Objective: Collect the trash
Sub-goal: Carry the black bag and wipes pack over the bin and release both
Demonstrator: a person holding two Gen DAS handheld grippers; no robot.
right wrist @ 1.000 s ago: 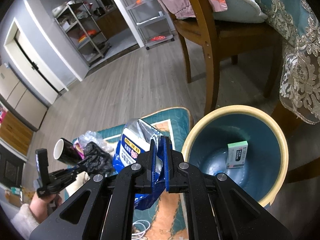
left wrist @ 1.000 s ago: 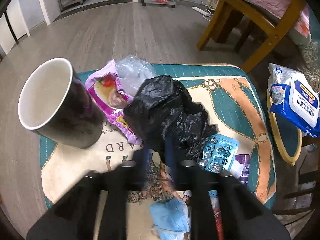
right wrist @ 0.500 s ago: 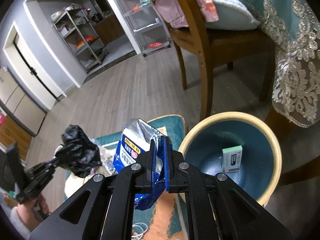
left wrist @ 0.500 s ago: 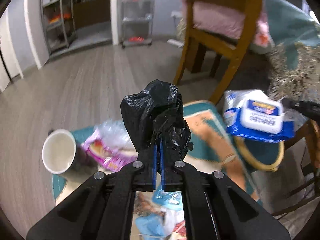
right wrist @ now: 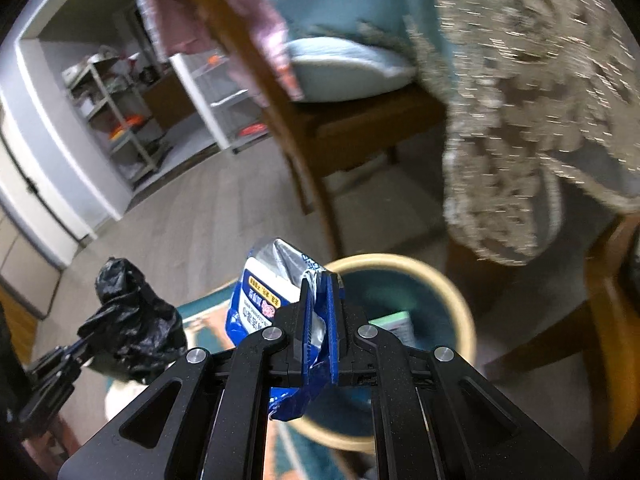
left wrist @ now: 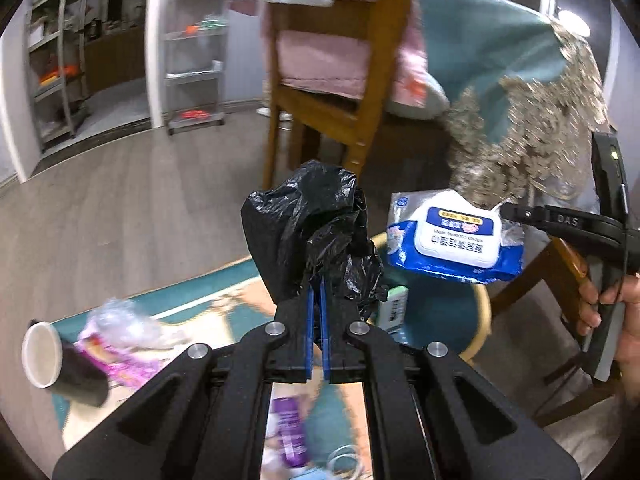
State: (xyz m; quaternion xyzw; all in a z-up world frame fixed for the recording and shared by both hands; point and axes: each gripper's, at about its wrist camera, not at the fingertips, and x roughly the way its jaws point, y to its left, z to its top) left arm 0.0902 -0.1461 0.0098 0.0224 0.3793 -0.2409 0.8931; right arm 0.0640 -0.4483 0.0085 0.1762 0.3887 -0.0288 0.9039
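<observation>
My left gripper (left wrist: 318, 292) is shut on a crumpled black plastic bag (left wrist: 308, 228) and holds it in the air beside the bin. The bag also shows in the right wrist view (right wrist: 128, 320). My right gripper (right wrist: 320, 300) is shut on a blue and white wet-wipes pack (right wrist: 268, 280), held over the near rim of the round bin (right wrist: 456, 300) with a cream rim and blue inside. The pack (left wrist: 452, 236) hangs above the bin (left wrist: 480, 312) in the left wrist view. A small green box (left wrist: 394, 308) lies in the bin.
On the teal and cream mat (left wrist: 192, 304) lie a dark paper cup (left wrist: 60, 364), a pink wrapper (left wrist: 120, 360), clear plastic (left wrist: 120, 320) and a purple packet (left wrist: 290, 432). A wooden chair (left wrist: 340, 92) and a lace tablecloth (right wrist: 540, 120) stand close behind the bin.
My left gripper closed on the black bag, lifted it off the mat and carried it right toward the bin. My right gripper with the wipes pack rose slightly.
</observation>
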